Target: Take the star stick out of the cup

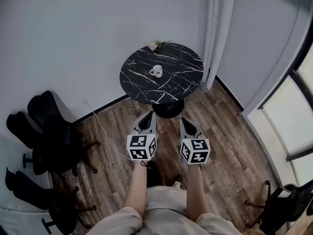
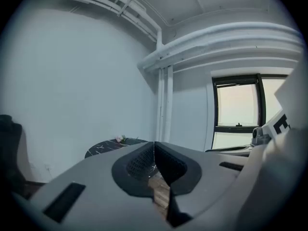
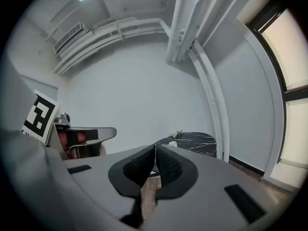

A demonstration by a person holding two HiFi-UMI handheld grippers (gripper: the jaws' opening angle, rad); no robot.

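Head view: you hold the left claw (image 1: 148, 114) and the right claw (image 1: 185, 121) side by side over the wood floor (image 1: 230, 131). Both point toward the round black marble bench (image 1: 183, 65) and are well short of it. The white cup (image 1: 156, 71) stands near the middle of the bench. It is too small here to make out the star stick. A small bunch of flowers (image 1: 155, 45) lies at the far rim. Black office chairs (image 1: 49, 131) stand along the wall to your left.

Left gripper view: your left claw is clenched, its dark pads meeting at the tips with nothing between them. Beyond them you can see the edge of the bench and the flowers, with a window (image 2: 238, 107) off to the right.

Right gripper view: your right claw is clenched too, and empty. The bench lies ahead and a little right of its tips, with the cup on top and the flowers just behind it. White pipes (image 3: 192, 23) run up the wall above.
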